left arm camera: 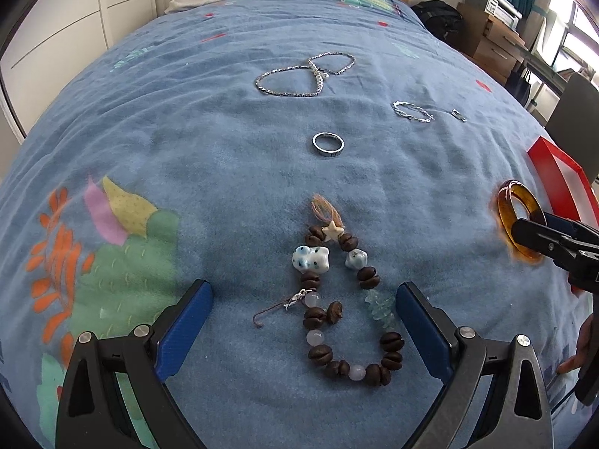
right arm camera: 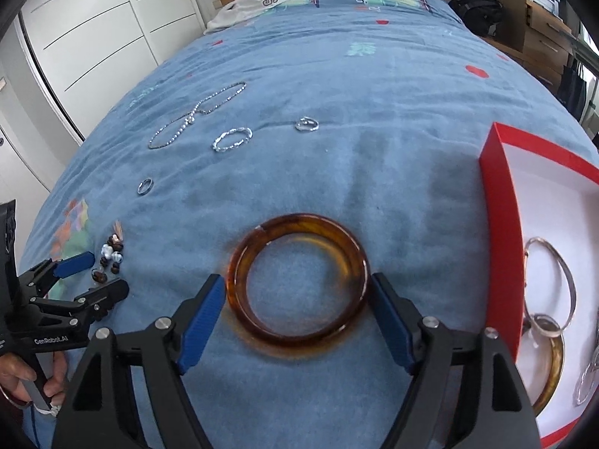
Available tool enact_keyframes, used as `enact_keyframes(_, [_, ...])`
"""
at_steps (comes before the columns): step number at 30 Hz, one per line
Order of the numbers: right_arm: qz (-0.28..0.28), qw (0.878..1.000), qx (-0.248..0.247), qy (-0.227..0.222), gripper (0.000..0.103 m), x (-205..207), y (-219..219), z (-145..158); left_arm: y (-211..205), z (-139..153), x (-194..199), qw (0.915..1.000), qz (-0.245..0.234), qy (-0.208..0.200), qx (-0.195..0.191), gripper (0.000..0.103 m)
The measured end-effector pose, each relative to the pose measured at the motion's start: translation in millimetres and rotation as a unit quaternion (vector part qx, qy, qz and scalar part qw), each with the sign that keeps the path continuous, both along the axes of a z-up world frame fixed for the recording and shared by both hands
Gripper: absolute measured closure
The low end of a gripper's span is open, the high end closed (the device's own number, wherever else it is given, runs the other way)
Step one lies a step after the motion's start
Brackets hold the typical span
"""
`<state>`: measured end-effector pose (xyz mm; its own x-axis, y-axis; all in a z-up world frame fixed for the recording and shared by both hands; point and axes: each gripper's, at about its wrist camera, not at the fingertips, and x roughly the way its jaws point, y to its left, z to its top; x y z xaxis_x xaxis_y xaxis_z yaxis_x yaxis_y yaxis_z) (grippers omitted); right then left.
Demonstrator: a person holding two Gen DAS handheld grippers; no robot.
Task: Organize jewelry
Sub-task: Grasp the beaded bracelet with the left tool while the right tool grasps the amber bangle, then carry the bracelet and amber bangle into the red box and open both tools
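While angled downward over the blue bedspread (right arm camera: pixel 337 93), the right gripper (right arm camera: pixel 298 292) straddles the amber bangle (right arm camera: pixel 239 262), jaws apart; left gripper (left arm camera: pixel 303 308) likewise open around the beaded bracelet (left arm camera: pixel 352 355).

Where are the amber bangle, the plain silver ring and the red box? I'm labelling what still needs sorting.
amber bangle (right arm camera: pixel 299 220): right wrist view, far arc of its band.
plain silver ring (left arm camera: pixel 328 144): left wrist view, near side of its band.
red box (right arm camera: pixel 499 224): right wrist view, outer left wall.

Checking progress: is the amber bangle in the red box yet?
Out. The amber bangle lies flat on the blue bedspread, left of the red box.
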<state>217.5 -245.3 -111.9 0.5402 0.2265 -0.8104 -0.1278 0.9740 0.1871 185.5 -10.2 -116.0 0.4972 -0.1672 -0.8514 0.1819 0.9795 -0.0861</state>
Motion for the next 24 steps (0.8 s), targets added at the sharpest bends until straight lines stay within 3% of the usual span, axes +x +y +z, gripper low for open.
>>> enact_keyframes(6, [-0.008,1.000,0.005,0.018,0.025,9.1,-1.5,-4.1,-3.2,-2.5,2.7,1.0000,0.001,-0.006,0.007,0.006])
enact_keyframes(9, [-0.007,1.000,-0.011,0.024,0.024,11.2,3.9,-4.1,-4.8,-1.8,2.2,0.9998,0.002,-0.013,0.012,0.014])
enact_keyframes(12, [-0.003,0.999,-0.025,0.025,0.026,9.9,7.7,-2.3,-4.3,2.3,1.1,0.9997,0.001,-0.022,0.008,0.039])
enact_keyframes(14, [0.000,0.999,-0.023,0.022,0.026,8.1,7.1,-0.5,-3.2,5.7,-0.4,0.9997,-0.005,-0.023,-0.002,0.067])
enact_keyframes(16, [0.002,1.000,-0.021,0.019,0.026,4.9,6.6,2.4,-3.8,8.5,-0.7,0.9997,-0.011,-0.019,-0.014,0.085])
enact_keyframes(17, [0.002,1.000,-0.019,0.017,0.026,2.9,6.1,4.9,-3.2,10.3,-1.3,0.9996,-0.013,-0.018,-0.018,0.089])
enact_keyframes(24, [-0.005,1.000,0.002,-0.009,0.026,-12.3,-2.1,29.4,-12.8,38.1,-10.2,0.9984,-0.033,-0.041,-0.020,0.089])
